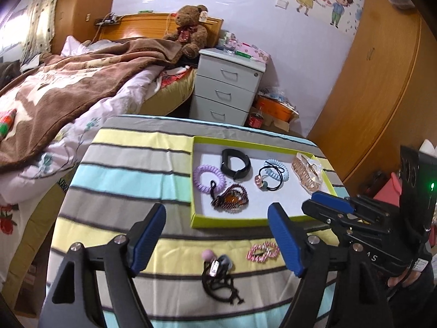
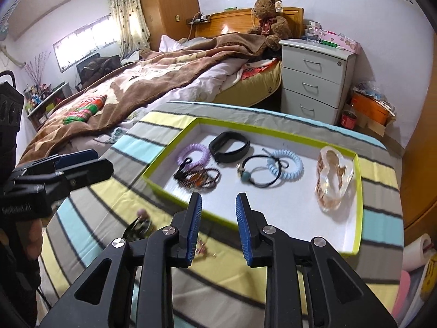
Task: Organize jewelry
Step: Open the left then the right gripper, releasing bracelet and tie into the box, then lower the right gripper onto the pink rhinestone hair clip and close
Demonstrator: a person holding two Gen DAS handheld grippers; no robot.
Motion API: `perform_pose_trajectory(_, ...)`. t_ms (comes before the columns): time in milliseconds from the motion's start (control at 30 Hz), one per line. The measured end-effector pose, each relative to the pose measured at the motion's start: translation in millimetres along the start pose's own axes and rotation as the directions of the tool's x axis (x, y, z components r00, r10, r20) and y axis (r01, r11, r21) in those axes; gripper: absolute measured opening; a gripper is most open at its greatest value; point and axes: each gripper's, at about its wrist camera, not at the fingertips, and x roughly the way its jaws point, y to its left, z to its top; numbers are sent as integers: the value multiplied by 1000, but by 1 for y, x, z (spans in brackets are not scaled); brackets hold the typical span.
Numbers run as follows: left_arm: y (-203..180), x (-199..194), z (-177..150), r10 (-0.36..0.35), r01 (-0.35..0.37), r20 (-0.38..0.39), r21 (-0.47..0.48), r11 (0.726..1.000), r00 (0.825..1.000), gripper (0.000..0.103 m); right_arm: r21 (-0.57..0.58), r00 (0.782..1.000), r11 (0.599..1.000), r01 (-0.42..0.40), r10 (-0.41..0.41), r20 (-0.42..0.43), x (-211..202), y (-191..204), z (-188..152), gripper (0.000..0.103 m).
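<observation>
The black left gripper (image 1: 217, 239) with blue ribbed pads angles downward, its jaws spread wide with nothing between them. The matching right gripper (image 2: 218, 227) angles down likewise, jaws narrowly parted and empty.

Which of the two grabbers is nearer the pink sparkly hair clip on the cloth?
Left. The left gripper hangs right over the pink hair clip, which lies by its right finger. The right gripper sits farther off, at the tray's near corner.
</observation>
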Motion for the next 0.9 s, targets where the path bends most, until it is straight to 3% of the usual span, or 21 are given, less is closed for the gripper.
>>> perform_pose_trajectory(100, 9, -10, -9, 4, -4, 10, -20, 1000, 1000, 80, -13, 1000, 1000, -14, 14, -8, -1, 6, -10, 27)
perform_pose_trajectory(133, 12, -13, -12, 9, -8, 13, -26, 1000, 1000, 80, -19, 1000, 1000, -21, 21, -12, 0, 9, -14, 32)
perform_pose_trajectory(167, 15, -17, -16, 11, -11, 17, -31, 999, 1000, 81, -26, 999, 999, -27, 26, -19, 1, 11, -18, 42)
perform_pose_trajectory(233, 21, -23, -23, 15, -14, 20, -41, 999, 1000, 82, -32, 999, 999, -38, 37, -35, 5, 15, -24, 49)
perform_pose_trajectory(900, 51, -33, -67, 33, -36, -35, -96, 995, 999, 82, -211, 988, 973, -96, 68, -138, 49, 38, -39, 49)
